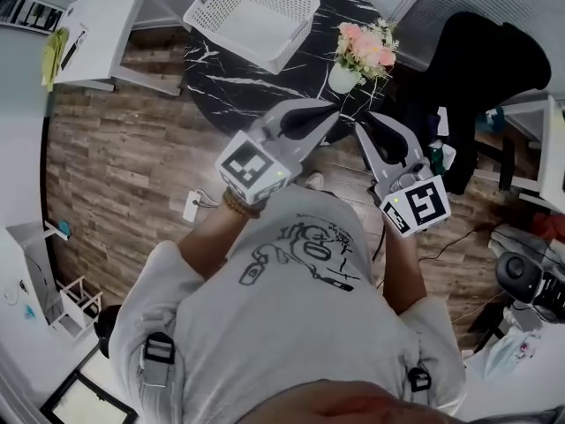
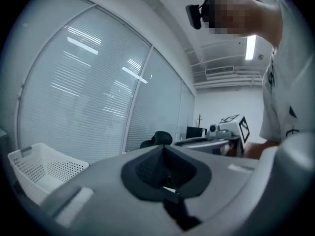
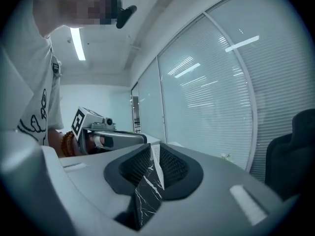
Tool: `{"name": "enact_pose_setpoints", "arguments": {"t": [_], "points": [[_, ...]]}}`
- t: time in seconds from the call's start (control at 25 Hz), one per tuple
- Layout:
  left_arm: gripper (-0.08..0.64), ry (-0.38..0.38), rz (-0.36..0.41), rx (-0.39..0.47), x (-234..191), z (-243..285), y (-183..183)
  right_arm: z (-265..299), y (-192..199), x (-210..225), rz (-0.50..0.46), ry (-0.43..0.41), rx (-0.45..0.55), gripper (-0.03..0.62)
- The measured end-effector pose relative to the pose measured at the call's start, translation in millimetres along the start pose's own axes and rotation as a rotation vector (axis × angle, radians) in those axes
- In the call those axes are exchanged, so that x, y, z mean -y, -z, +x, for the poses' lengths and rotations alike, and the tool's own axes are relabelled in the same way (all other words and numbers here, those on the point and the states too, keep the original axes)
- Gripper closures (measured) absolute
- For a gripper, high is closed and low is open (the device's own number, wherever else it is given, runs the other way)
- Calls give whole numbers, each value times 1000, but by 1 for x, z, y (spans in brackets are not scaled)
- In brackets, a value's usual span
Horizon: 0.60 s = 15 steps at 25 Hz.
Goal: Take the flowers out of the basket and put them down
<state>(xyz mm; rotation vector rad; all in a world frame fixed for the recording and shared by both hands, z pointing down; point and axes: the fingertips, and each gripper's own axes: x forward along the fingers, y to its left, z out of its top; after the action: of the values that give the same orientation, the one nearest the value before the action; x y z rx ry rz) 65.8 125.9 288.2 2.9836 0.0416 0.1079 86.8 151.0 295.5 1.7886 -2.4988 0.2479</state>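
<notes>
Pink flowers (image 1: 366, 47) upright outside basket (image 1: 252, 16), ahead of right gripper (image 1: 369, 122): jaws narrow, empty. Left gripper (image 1: 328, 111) closed, empty.

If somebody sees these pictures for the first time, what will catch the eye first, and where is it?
The pink flowers in a white vase stand near the right edge of the black marble table, outside the white basket, which sits empty toward the table's far side. Nearer the camera, the left gripper and the right gripper are held side by side in front of the person's chest, and neither holds anything.
</notes>
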Motion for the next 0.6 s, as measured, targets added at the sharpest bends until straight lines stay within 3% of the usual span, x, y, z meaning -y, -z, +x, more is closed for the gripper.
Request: {"name": "enact_pose_setpoints", "arguments": {"t": [0.6], "points": [[557,-115,-12,114,53,-45,-35,-32,-44,-65,-11,-90,95,586]]}}
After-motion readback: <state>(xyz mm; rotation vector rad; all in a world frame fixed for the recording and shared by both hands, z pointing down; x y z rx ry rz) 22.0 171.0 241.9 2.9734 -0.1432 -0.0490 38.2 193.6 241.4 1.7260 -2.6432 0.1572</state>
